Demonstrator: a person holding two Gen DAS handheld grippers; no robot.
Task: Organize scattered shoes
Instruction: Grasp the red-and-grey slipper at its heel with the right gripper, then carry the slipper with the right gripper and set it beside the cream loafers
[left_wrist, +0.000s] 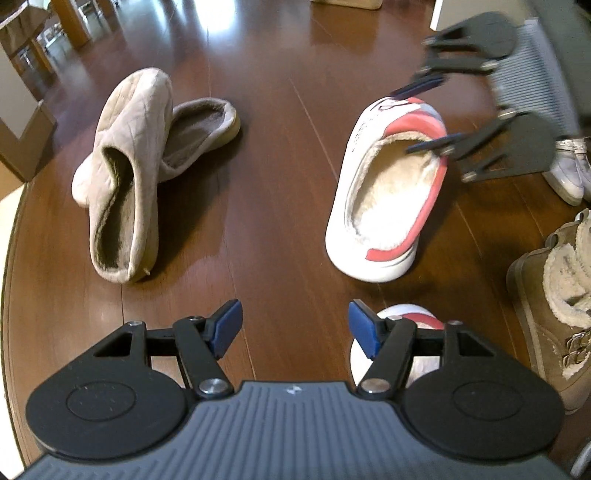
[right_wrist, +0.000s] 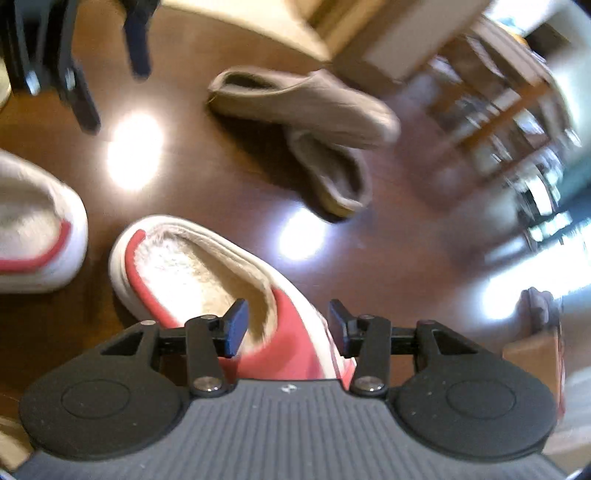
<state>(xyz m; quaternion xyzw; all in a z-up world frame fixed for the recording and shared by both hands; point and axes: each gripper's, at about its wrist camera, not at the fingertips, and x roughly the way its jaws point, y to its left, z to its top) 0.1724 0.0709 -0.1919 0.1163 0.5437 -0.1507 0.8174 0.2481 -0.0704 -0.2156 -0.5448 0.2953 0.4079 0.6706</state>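
My right gripper (right_wrist: 284, 325) part-open astride clog (right_wrist: 207, 273) rim, no grip | my left gripper (left_wrist: 295, 328) part-open, empty, over floor (left_wrist: 266, 184)

slippers (left_wrist: 125, 173): beige, quilted | clogs (left_wrist: 384, 192): white, red trim, cream fleece | boot (left_wrist: 554, 295): tan | floor (left_wrist: 277, 147): dark brown
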